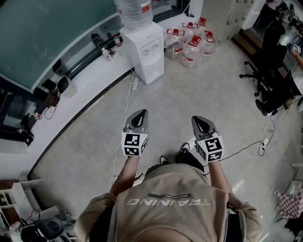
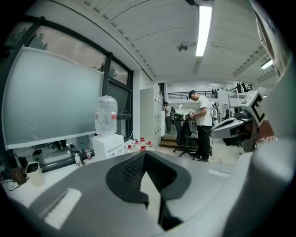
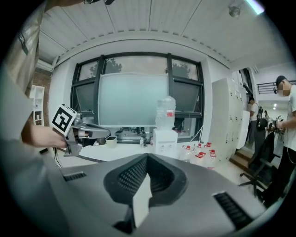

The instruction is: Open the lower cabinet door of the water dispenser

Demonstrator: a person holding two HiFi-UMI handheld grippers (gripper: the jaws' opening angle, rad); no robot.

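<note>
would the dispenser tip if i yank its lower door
Possibly top-heavy: a big bottle sits atop the narrow dispenser, so a hard tug might rock it. Its boxy base stands flat on the floor, which should steady it. How full the bottle is can't be told.

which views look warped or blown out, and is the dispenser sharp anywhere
Head view: mild bend, even light, dispenser sharp; left gripper view: heavy fisheye, ceiling lamp blown out; right gripper view: heavy fisheye with dark corners, dispenser small but clear.

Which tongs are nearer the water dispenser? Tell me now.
Left. In the head view the left tongs point almost straight at the water dispenser, well short of it; the right tongs are off to its right, farther away.
</note>
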